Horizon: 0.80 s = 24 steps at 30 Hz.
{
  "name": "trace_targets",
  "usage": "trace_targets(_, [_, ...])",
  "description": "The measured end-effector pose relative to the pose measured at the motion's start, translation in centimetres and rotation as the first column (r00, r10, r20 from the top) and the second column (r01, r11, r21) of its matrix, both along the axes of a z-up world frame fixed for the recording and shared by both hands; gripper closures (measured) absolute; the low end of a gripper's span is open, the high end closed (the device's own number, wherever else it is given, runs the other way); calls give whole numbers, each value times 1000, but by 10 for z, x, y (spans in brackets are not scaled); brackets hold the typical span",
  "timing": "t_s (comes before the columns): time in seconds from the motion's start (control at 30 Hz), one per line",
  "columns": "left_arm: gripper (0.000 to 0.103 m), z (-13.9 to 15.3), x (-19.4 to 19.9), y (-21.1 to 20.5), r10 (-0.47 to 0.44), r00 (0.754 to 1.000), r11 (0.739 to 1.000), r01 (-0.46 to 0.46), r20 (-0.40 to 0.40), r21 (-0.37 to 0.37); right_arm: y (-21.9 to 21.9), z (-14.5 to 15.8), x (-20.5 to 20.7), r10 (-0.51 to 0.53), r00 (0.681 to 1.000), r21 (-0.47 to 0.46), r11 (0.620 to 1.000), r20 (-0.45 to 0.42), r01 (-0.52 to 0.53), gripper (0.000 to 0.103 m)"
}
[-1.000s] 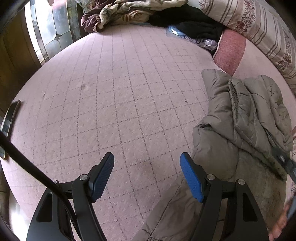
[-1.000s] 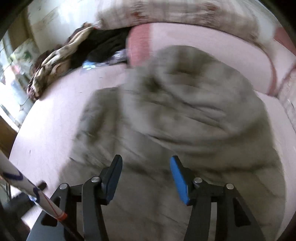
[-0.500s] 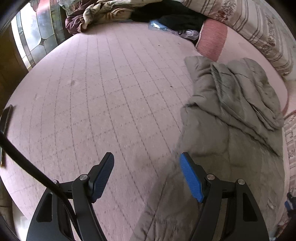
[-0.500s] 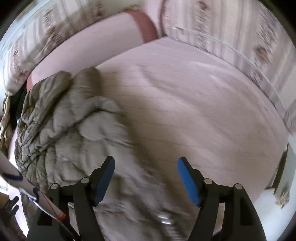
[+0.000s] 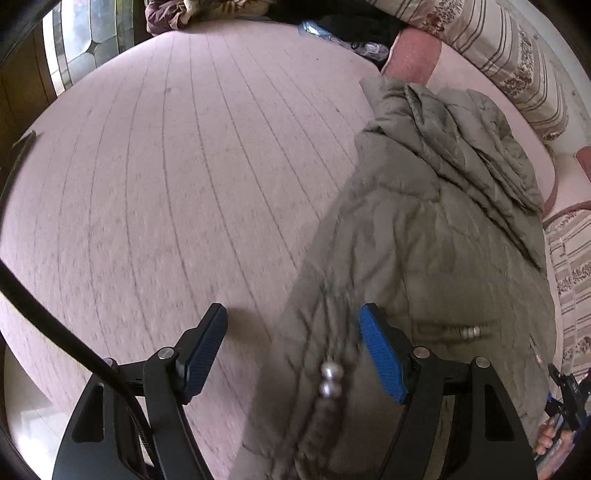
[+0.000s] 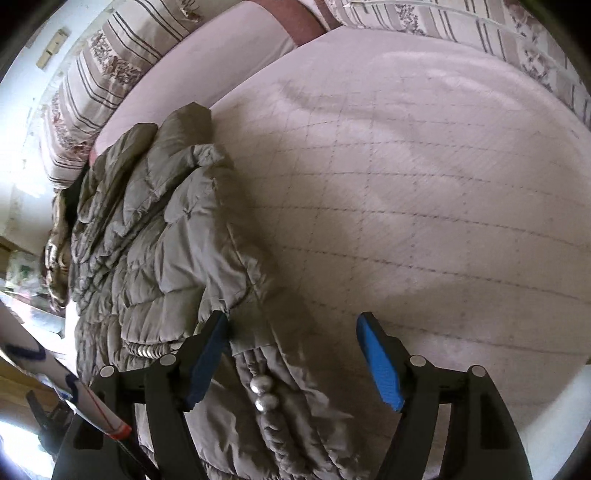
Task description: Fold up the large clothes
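A grey-green quilted puffer jacket (image 5: 436, 229) lies partly folded on a pink quilted bed cover (image 5: 166, 177). In the left wrist view its near hem with two metal snaps (image 5: 327, 378) lies between my fingers. My left gripper (image 5: 293, 350) is open, low over that hem. In the right wrist view the jacket (image 6: 155, 251) fills the left side, its snap edge (image 6: 264, 395) by my left finger. My right gripper (image 6: 293, 354) is open over the jacket's edge and the bare bed cover (image 6: 424, 184).
Striped floral pillows (image 5: 509, 62) and a pink bolster (image 5: 413, 55) line the far side. A heap of dark and patterned clothes (image 5: 207, 11) lies at the far corner. A window (image 5: 88, 44) is at the left. The bed edge (image 6: 535, 387) drops off at the near right.
My left gripper has moved right over the jacket's hem, which now lies between its fingers. My right gripper has swung from above the jacket to its right edge. Both stay open.
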<state>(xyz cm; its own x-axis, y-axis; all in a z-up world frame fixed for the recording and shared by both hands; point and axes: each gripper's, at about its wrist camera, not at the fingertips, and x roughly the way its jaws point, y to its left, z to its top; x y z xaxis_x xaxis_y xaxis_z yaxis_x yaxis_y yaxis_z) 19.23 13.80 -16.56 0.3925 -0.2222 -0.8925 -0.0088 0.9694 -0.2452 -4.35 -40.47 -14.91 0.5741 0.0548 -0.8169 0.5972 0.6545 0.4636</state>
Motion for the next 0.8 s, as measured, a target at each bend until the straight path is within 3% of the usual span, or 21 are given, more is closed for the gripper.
trace_targets(0.3, [12,-10,-15,-26,-15,999,989,9,39,147,13,-3,3,79,995,-15,997,66,-78,21])
trace_targets(0.8, [4,-15,-19,-33,15,992,981,-39,128,189,21,-7,5,96,992,8,995,82,-97,21])
